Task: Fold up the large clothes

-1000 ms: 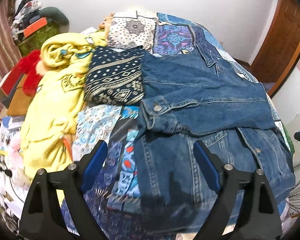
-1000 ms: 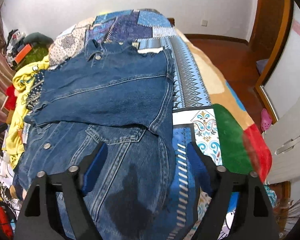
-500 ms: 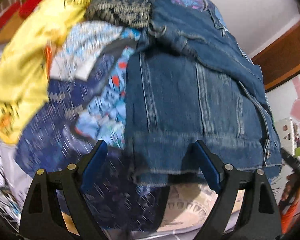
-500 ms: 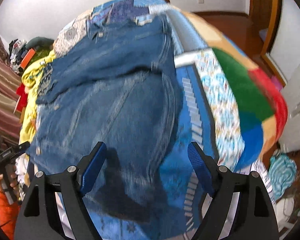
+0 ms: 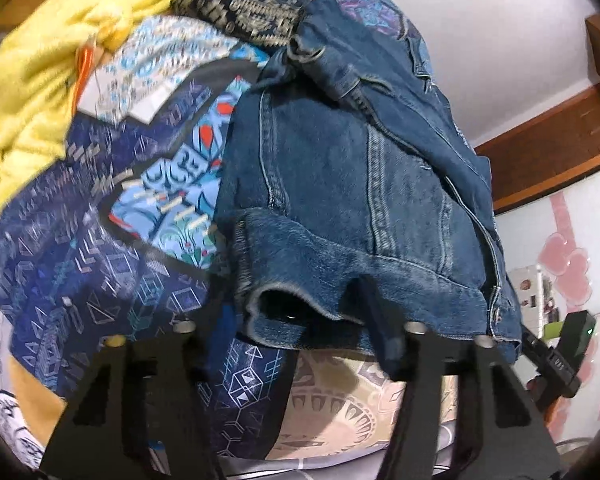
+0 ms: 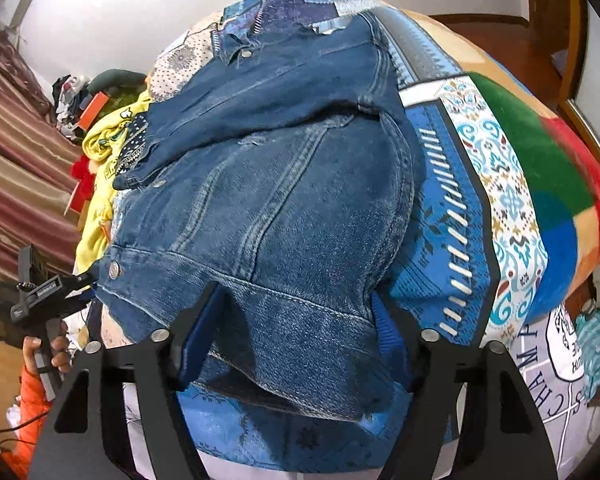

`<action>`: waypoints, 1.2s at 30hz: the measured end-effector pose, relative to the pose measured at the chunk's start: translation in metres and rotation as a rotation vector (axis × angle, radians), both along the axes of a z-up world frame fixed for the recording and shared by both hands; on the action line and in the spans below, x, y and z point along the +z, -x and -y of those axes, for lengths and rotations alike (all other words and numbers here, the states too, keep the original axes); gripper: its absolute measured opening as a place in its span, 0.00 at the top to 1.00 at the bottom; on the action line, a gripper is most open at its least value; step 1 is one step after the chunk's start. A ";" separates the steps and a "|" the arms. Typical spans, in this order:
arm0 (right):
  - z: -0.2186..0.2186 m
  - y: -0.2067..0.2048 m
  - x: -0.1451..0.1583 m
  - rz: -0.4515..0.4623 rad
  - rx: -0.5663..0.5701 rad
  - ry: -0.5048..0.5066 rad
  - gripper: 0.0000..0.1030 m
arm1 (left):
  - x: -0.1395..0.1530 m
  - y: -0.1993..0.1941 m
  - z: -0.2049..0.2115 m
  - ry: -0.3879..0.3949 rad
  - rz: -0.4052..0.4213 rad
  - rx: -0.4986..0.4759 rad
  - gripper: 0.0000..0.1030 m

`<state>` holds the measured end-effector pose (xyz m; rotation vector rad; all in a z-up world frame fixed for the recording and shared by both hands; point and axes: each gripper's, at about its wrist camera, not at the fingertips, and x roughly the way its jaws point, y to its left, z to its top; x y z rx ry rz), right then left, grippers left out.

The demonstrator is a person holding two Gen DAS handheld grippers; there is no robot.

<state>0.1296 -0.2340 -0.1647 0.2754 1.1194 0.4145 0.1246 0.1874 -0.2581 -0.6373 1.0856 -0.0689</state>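
- While the jacket (image 5: 352, 184) is lying spread on the quilt (image 5: 112, 280), both grippers are sitting low at its hem, each looking up along the denim.
- Left gripper (image 5: 296, 320): fingers are standing apart, straddling the hem's corner. The hem is bulging into an open fold between them, hiding the left finger's pad; the right finger (image 5: 384, 328) is showing dark against the cloth. Nothing is being pinched.
- Right gripper (image 6: 296, 340): fingers are likewise spread wide, with the waistband draping down between them. The left pad (image 6: 200, 332) is lying just beside the denim and the right pad (image 6: 392, 340) at the jacket's side edge, where it is meeting the quilt. Not clamped.
- Jacket (image 6: 268, 200) from the right wrist: a sleeve is lying folded across the upper body, beyond the fingertips; the collar is farthest away. A button is showing on the waistband, left of the left finger.
- Beyond the left gripper's left finger, a yellow garment (image 5: 32, 60) is piled against a dark patterned one (image 5: 240, 8), both lying on the quilt beside the jacket.
- Far left of the right gripper's fingers, a hand (image 6: 44, 352) is gripping the other gripper's handle.
- Left-wrist picture is partly blurred toward its left side.
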 end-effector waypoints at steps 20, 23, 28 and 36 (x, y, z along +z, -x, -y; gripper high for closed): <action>-0.002 -0.062 0.080 0.246 0.023 -0.133 0.83 | 0.138 -0.061 0.007 -0.158 0.372 -0.014 0.93; -0.010 -0.083 0.108 0.333 0.017 -0.122 0.83 | 0.161 -0.094 0.008 -0.165 0.435 -0.017 0.93; -0.024 -0.134 0.135 0.416 -0.001 -0.073 0.84 | 0.191 -0.156 0.013 -0.216 0.499 -0.007 0.93; -0.025 -0.232 0.120 0.353 -0.090 -0.070 0.84 | 0.172 -0.258 0.000 -0.306 0.447 0.088 0.93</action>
